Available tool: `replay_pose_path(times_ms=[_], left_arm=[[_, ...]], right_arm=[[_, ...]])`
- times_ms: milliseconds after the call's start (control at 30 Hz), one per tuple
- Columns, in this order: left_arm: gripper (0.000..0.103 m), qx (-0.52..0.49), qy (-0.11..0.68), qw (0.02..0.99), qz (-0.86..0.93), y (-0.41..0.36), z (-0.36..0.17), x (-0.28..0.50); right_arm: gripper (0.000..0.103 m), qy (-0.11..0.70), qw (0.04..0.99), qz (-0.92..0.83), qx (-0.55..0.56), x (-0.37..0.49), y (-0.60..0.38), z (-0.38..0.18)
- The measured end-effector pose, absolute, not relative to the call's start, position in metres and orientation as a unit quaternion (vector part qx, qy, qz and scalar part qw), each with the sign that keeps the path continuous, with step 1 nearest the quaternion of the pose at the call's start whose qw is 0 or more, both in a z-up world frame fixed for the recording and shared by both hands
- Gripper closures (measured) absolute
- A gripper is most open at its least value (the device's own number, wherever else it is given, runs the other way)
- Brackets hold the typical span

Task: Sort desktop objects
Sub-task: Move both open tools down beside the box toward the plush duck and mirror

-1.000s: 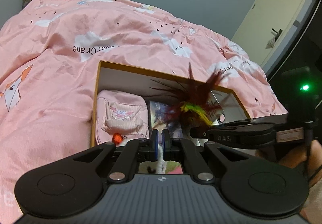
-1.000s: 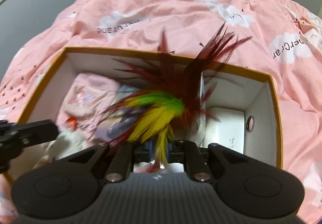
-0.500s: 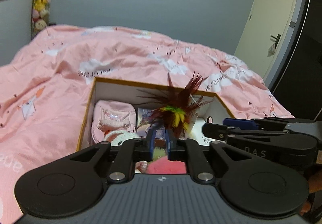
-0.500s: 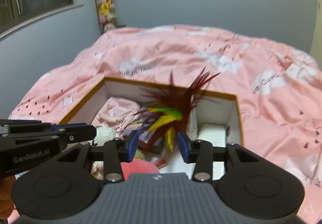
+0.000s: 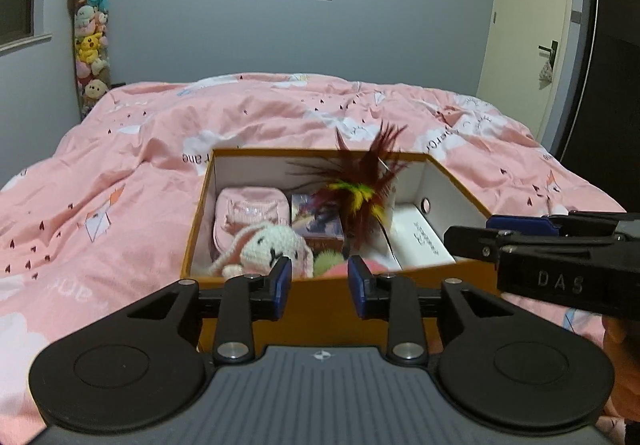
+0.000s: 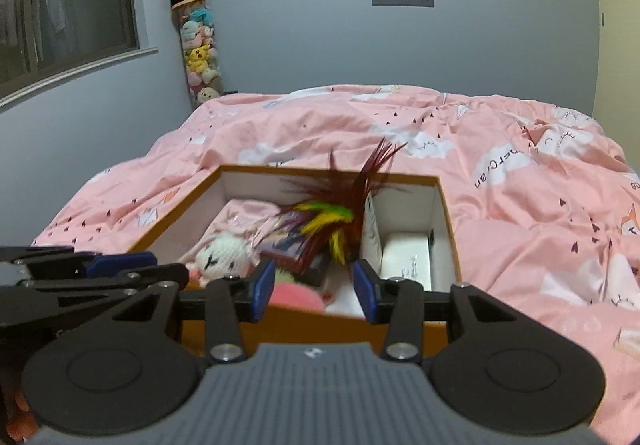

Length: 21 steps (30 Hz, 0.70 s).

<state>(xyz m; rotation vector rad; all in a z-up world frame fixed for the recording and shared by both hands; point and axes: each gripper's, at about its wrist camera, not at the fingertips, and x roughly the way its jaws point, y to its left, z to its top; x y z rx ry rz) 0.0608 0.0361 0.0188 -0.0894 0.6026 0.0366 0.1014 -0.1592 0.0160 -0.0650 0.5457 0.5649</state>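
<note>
**Left wrist view: both fingers free, feather toy in the box**

Left gripper (image 5: 320,281) has just been opening, nothing between its fingers. Right gripper (image 6: 314,283) stands parted and empty too. Feather toy (image 5: 360,197) lies inside the orange box (image 5: 320,305), beside the crocheted bunny (image 5: 272,245). The box sits on the pink bed (image 5: 120,173).

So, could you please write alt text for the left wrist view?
An open orange box on a pink quilt holds a feather toy, a crocheted rabbit and a white carton. The left tool, open and empty, sits before the box; the right tool enters from the right.
</note>
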Motion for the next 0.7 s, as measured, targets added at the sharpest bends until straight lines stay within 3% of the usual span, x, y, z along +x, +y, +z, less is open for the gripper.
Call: replay_pose_path(times_ms=[133,200,333,700], left_arm=[[0.067,-0.034,0.315,0.948,0.006,0.034,0.013,0.052],[0.067,-0.034,0.327,0.944,0.001,0.034,0.009,0.048],[0.054,-0.049,0.362,0.931,0.000,0.036,-0.001,0.043],[0.054,-0.070,0.455,0.887,0.028,0.031,-0.038,0.019]], right_arm=[[0.055,0.278,0.919,0.276,-0.047,0.089,-0.158,0.006],[0.050,0.285,0.916,0.276,-0.050,0.083,-0.158,0.002],[0.049,0.302,0.910,0.278,-0.057,0.073,-0.159,-0.006],[0.049,0.435,0.865,0.237,-0.083,0.065,-0.159,-0.053]])
